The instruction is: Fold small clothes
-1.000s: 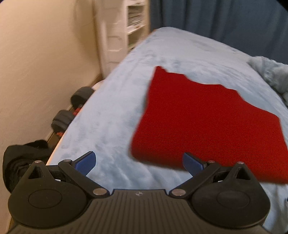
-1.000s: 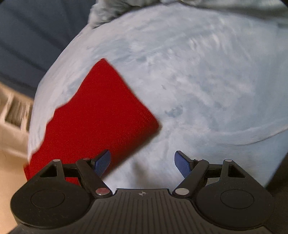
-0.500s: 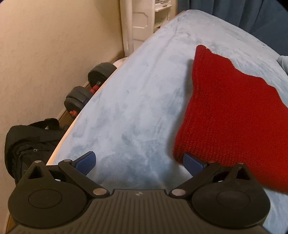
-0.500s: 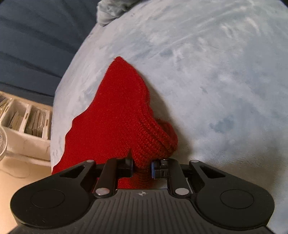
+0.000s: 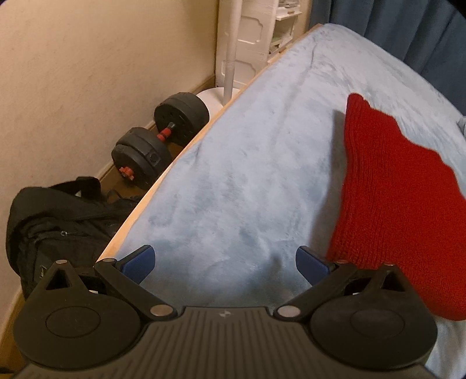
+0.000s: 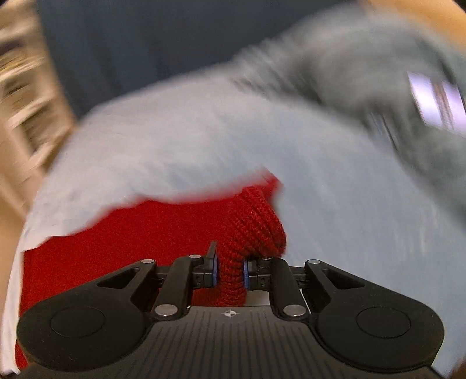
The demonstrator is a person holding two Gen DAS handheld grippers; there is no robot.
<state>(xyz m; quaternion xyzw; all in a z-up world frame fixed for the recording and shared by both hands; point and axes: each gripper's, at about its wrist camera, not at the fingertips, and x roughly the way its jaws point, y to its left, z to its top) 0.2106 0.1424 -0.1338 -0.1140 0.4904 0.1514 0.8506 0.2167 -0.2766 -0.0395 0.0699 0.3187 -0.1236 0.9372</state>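
A bed (image 5: 247, 163) covered in pale blue plush fills most of both views, its wooden edge running along the left in the left wrist view. Dark blue curtains (image 5: 393, 26) hang past it at 1 o'clock, and a cream wall (image 5: 87, 58) takes up the 10 o'clock side.

On the bed lies the red knitted garment (image 5: 399, 198), toward 3 o'clock in the left wrist view, its near edge lifted off the blanket. In the right wrist view the same knit spreads from 8 o'clock to the centre, and one bunched corner rises to the bottom middle of the picture.

On the floor beside the bed, at 8 o'clock, sits a black bag (image 5: 58, 221). Above it, near 10 o'clock, lies a black dumbbell (image 5: 160, 140) with a red collar. At 12 o'clock stand a white shelf unit (image 5: 250, 40) and the white pole and base of a stand (image 5: 230, 58).

The left gripper (image 5: 225, 259) has its jaws wide apart over bare blanket; its right blue pad (image 5: 310, 262) sits just beside the garment's edge, nothing between the pads. The right gripper (image 6: 230, 272) is clamped on the bunched corner of the garment, the knit squeezed between its pads. That view is smeared by motion, and the grey heap at 2 o'clock cannot be made out.
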